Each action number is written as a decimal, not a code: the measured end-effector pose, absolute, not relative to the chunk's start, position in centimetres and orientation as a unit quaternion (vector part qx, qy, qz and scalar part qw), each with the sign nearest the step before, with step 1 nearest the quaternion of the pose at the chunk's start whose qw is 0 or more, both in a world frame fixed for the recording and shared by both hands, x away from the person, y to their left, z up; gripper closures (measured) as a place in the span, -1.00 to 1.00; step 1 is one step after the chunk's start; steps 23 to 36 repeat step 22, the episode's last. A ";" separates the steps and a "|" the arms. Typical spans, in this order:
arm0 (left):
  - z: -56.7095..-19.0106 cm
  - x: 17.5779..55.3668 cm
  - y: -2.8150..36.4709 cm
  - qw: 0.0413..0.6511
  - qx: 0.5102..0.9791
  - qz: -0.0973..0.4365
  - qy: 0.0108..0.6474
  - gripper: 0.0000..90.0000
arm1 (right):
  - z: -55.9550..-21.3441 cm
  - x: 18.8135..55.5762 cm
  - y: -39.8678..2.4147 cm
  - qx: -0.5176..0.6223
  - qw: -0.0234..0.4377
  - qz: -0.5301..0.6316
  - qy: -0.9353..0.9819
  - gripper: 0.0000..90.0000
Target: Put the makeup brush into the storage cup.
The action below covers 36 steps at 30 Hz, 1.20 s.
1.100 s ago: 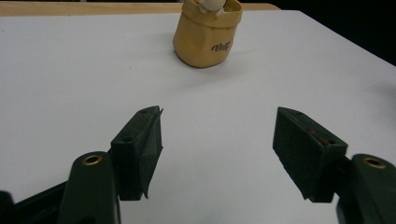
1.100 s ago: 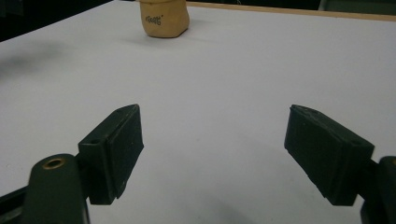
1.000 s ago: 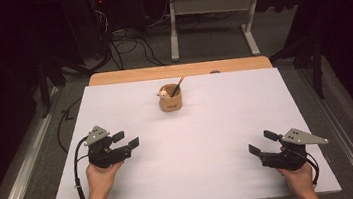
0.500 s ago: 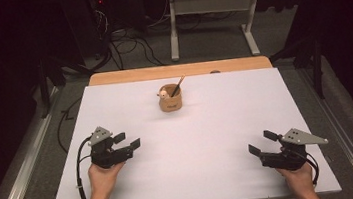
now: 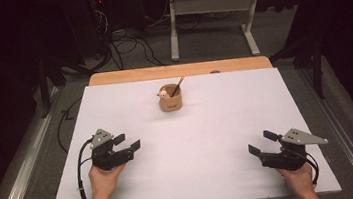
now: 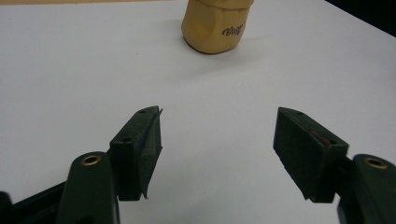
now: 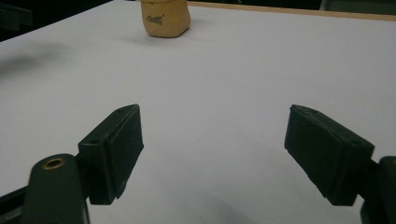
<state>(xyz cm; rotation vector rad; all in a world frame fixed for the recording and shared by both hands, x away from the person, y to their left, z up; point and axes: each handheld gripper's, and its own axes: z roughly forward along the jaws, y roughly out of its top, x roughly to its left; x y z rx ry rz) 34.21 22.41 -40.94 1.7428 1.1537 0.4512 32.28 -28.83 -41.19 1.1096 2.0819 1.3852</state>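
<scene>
A small tan cup (image 5: 170, 100) stands upright on the white table (image 5: 217, 125), toward the back centre, with a dark stick and a pale object poking out of its top. The same cup (image 6: 216, 23) appears ahead of my left gripper (image 6: 217, 123), and the cup (image 7: 165, 17) lies far off beyond my right gripper (image 7: 212, 123). In the high view my left gripper (image 5: 126, 141) rests at the front left and my right gripper (image 5: 261, 142) at the front right. Both stand open with nothing between their jaws, well apart from the cup.
A wooden strip (image 5: 176, 71) borders the table's far edge. Beyond it the floor holds tangled cables (image 5: 123, 45) and the white legs of a frame (image 5: 209, 10). A metal rail (image 5: 25, 162) runs along the table's left side.
My left gripper has shifted slightly toward the front and right. The right gripper and the cup have stayed put.
</scene>
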 end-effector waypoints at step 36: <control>-41.2 34.0 22.5 0.479 0.716 0.181 0.475 -0.27 | -41.2 32.3 -28.8 0.400 0.203 0.493 0.745 -0.53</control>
